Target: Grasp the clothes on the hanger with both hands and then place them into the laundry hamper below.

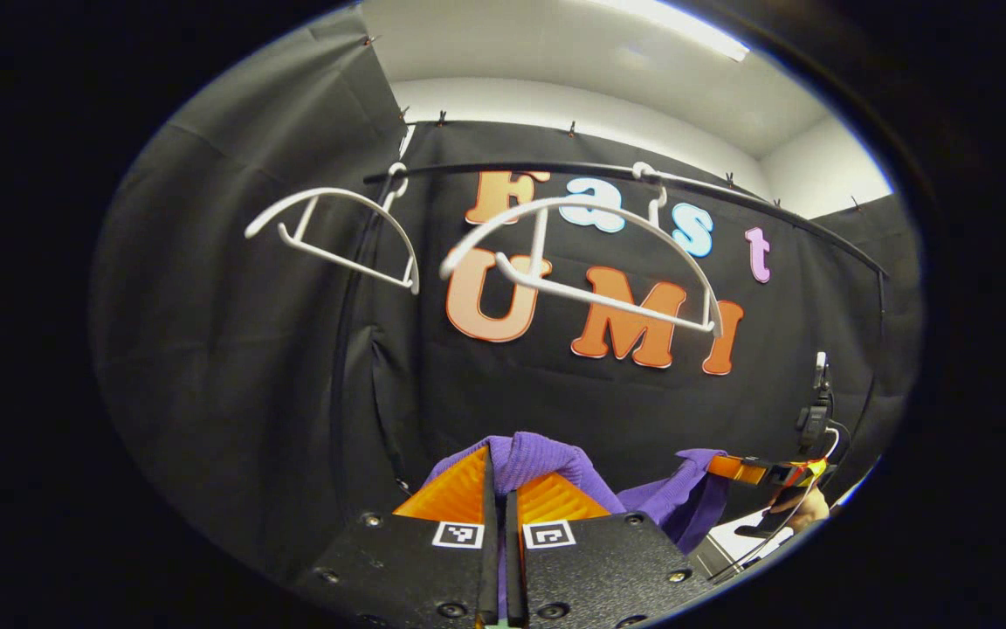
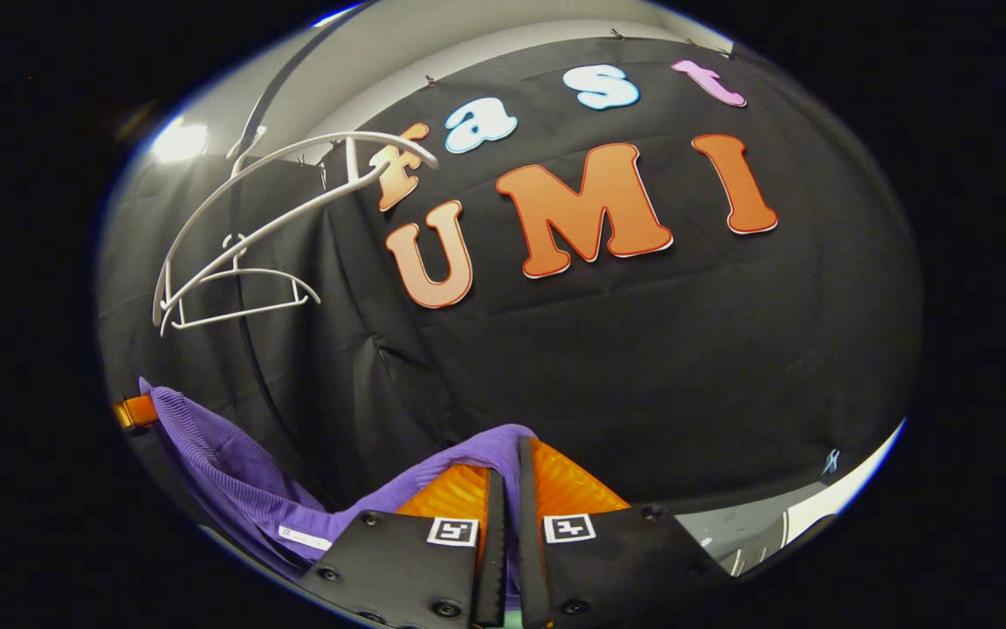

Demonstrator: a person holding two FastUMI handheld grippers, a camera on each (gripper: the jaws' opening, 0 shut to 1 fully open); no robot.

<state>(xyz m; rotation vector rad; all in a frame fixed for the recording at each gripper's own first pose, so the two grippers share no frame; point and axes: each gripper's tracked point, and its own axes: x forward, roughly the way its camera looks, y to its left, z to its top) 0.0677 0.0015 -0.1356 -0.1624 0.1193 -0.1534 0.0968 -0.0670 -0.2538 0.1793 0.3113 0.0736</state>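
Note:
A purple ribbed garment (image 1: 547, 463) hangs between my two grippers, below the hangers. My left gripper (image 1: 500, 489) is shut on one bunched end of it. The cloth stretches right to my right gripper (image 1: 769, 473), which a hand holds. In the right gripper view, my right gripper (image 2: 507, 489) is shut on the garment (image 2: 232, 463), which runs left and down to the left gripper (image 2: 132, 411). Two bare white hangers (image 1: 586, 262) (image 1: 337, 236) hang from the black rail (image 1: 643, 179) above.
Black cloth walls close in the booth behind and to the sides. A dark stand with cables (image 1: 817, 411) is at the right wall. A pale floor strip (image 2: 826, 498) shows low at the right.

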